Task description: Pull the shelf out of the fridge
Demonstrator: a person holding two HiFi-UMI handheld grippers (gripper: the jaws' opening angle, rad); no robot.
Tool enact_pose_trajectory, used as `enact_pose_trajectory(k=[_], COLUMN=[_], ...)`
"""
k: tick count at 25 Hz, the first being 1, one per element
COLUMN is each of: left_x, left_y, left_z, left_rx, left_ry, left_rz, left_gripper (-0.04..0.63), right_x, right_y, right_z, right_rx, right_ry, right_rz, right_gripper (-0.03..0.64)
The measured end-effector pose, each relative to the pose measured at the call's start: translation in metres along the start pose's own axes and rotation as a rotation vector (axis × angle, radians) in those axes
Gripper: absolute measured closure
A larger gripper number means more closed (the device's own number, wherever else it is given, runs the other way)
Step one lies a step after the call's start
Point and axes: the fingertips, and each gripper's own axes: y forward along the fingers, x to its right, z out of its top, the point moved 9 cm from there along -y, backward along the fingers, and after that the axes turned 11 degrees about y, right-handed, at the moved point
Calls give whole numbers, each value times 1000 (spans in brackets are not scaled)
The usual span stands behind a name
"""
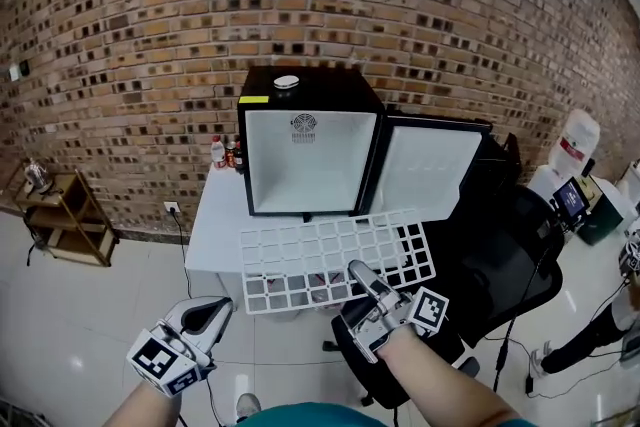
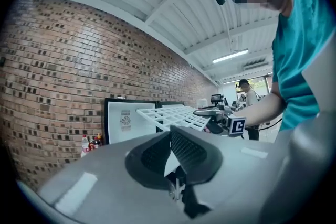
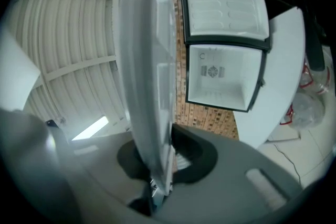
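Observation:
The small black fridge (image 1: 305, 150) stands on a white table (image 1: 215, 220) against the brick wall, its door (image 1: 425, 172) swung open to the right. Its white inside is bare. The white grid shelf (image 1: 335, 258) is out of the fridge, held flat in the air in front of the table. My right gripper (image 1: 368, 293) is shut on the shelf's near edge; in the right gripper view the shelf (image 3: 149, 71) runs edge-on between the jaws. My left gripper (image 1: 205, 317) hangs low at the left, shut and holding nothing. In the left gripper view the shelf (image 2: 173, 117) and fridge (image 2: 123, 120) show ahead.
Small bottles (image 1: 225, 153) stand on the table left of the fridge. A black office chair (image 1: 500, 265) is at the right below the shelf. A wooden side table (image 1: 65, 215) stands far left. Another person (image 1: 600, 330) is at the right edge.

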Motion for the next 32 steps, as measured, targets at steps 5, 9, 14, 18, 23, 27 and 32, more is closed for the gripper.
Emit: enact_pose_trajectory(k=[5, 9, 14, 18, 23, 27, 32], left_x=[52, 70, 74, 68, 55, 52, 56], left_y=[-12, -24, -46, -65, -87, -92, -93], left_z=[15, 27, 31, 30, 26, 22, 22], left_rx=[-11, -9, 6, 8, 12, 13, 12], left_ry=[-2, 28, 30, 26, 10, 8, 13], left_rz=[61, 67, 52, 8, -2, -8, -21], left_gripper=[614, 614, 614, 614, 614, 614, 614], right_x=[-18, -23, -29, -34, -33, -34, -31], right_y=[-42, -59, -66, -69, -77, -81, -86], right_z=[-3, -14, -39, -63, -86, -96, -104], right_rx=[-36, -38, -28, 10, 39, 56, 51], right_ry=[26, 36, 32, 30, 26, 24, 8], right_rz=[11, 21, 28, 50, 42, 38, 16], right_gripper=[591, 591, 591, 591, 591, 591, 591])
